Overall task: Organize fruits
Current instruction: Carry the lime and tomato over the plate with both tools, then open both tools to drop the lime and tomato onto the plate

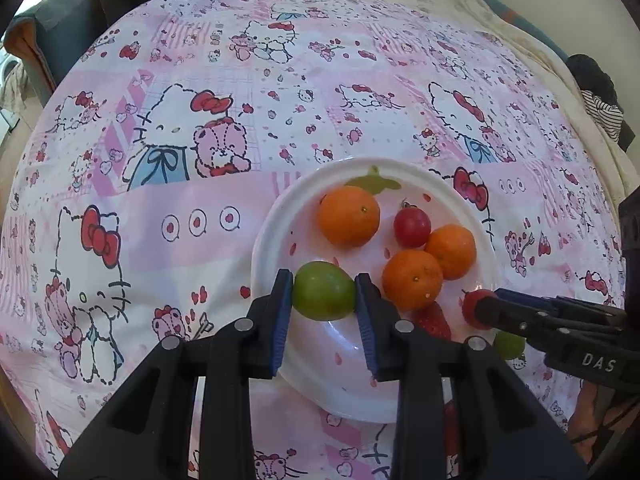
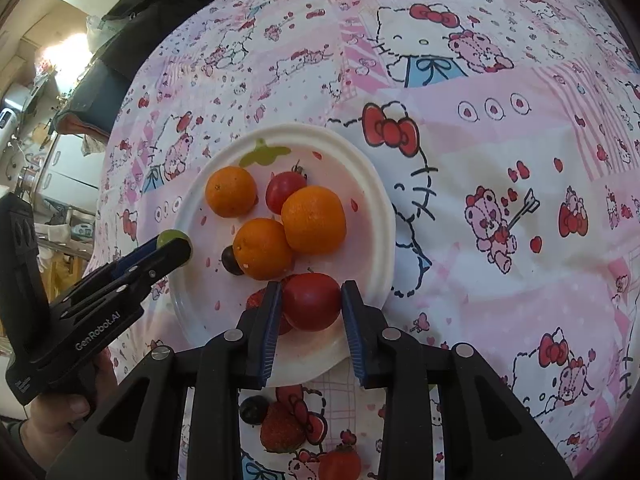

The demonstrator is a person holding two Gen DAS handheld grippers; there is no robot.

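Observation:
A white plate (image 1: pixel 264 240) (image 2: pixel 380 216) lies on a pink cartoon-print cloth. On it are three oranges (image 1: pixel 349 216) (image 2: pixel 313 219), a red cherry tomato (image 1: pixel 412 227) (image 2: pixel 285 192), a dark grape (image 2: pixel 232 264) and a strawberry (image 1: pixel 434 320). My left gripper (image 1: pixel 323 280) (image 2: pixel 176 246) is shut on a green round fruit (image 1: pixel 323 296) over the plate's near left part. Over the plate's near right part, my right gripper (image 2: pixel 311 288) (image 1: pixel 480 303) is shut on a red round fruit (image 2: pixel 312 306); its blue pads touch both sides.
Off the plate on the cloth lie a dark berry (image 2: pixel 253 409), two strawberries (image 2: pixel 280 432) and a small green fruit (image 1: pixel 509 344). A hand (image 2: pixel 60 408) holds the left gripper's handle. Dark clothing (image 2: pixel 160 4) hangs beyond the table's far left edge.

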